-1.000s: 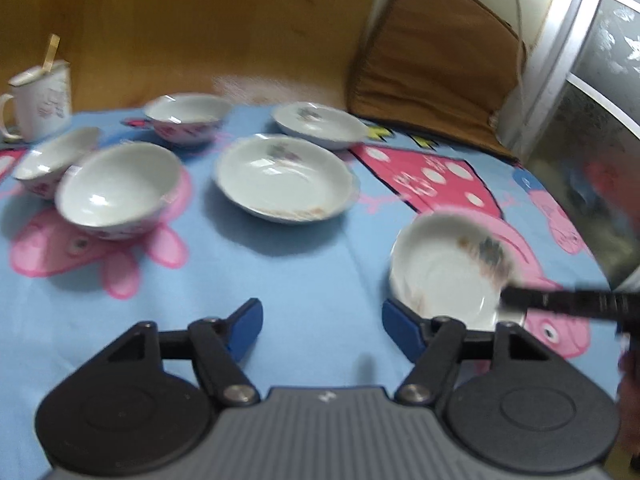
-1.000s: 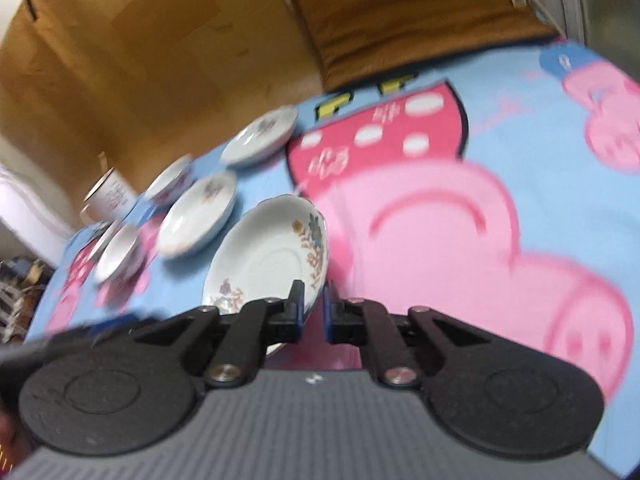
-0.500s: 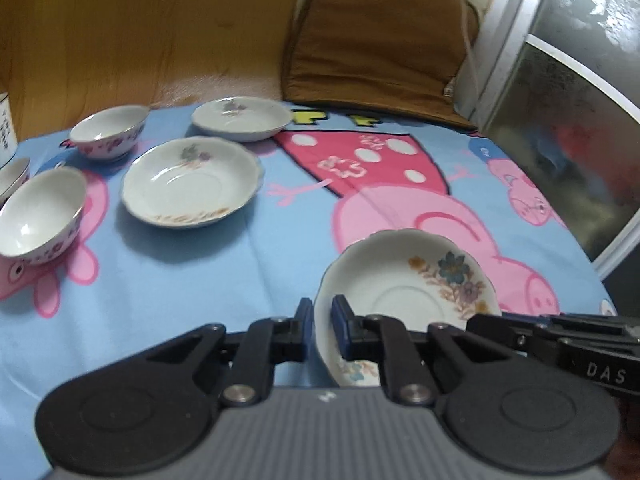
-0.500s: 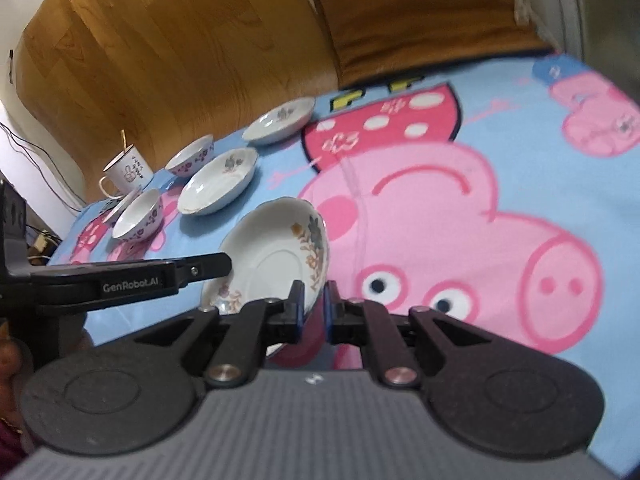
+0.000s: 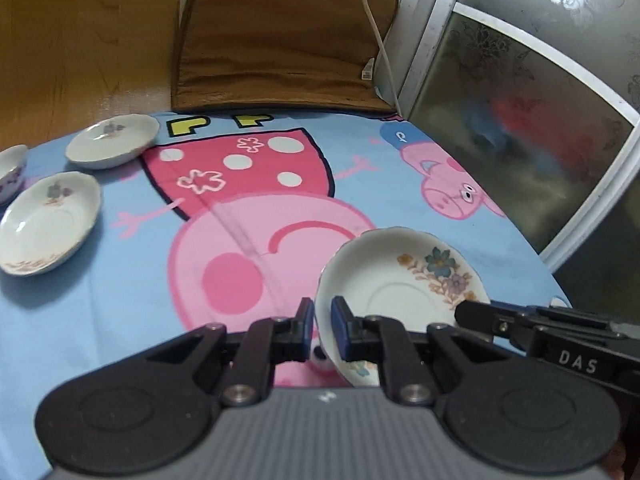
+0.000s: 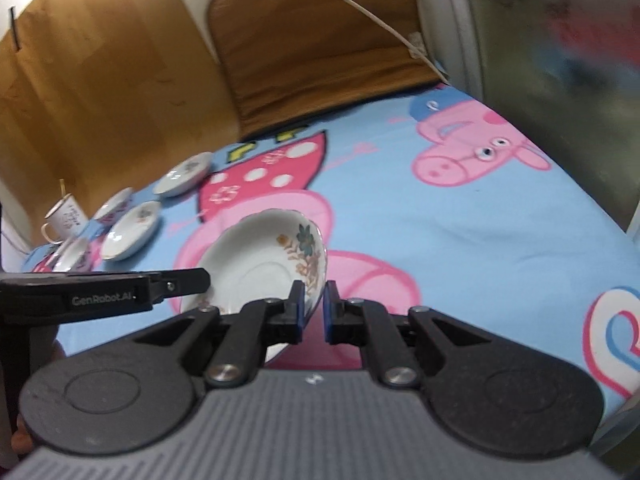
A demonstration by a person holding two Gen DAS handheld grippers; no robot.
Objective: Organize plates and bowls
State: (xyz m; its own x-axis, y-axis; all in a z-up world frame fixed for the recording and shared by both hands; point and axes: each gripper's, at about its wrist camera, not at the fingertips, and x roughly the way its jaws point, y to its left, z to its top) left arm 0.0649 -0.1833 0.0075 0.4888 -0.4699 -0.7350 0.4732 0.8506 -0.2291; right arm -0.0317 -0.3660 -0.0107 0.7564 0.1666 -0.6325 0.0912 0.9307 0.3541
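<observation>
Both grippers hold one flowered plate (image 5: pixel 404 280) together, each on an opposite side of its rim. The left gripper (image 5: pixel 322 330) points down at a slant toward the cloth (image 5: pixel 132 300); its blue pads (image 5: pixel 339 328) are closed on the near-left edge of the plate, with the thin rim standing between them. The right gripper (image 6: pixel 313 312) also points down at a slant, and its two pads (image 6: pixel 298 312) are pinched on the plate's right edge, next to the painted flowers. In the left view the right gripper enters from the right side as a black bar and reaches the plate's rim; in the right view the left gripper comes from the left side in the same way. The plate is tilted, and it sits over the big pink pig drawn on the cloth; I cannot tell if its bottom touches the cloth or is just above it. The other dishes are well apart from this plate, to its far left. There, two more plates lie flat on the cloth: a nearer plate (image 5: pixel 48 226) and a farther plate (image 5: pixel 112 146) close to the cloth's back edge. Left of these is a small bowl (image 5: pixel 10 172), cut by the frame edge. In the right view a second bowl (image 6: pixel 72 256) and a white mug (image 6: pixel 66 220) stand still farther left of the held plate. A brown cushion (image 5: pixel 280 36) leans behind the cloth.
</observation>
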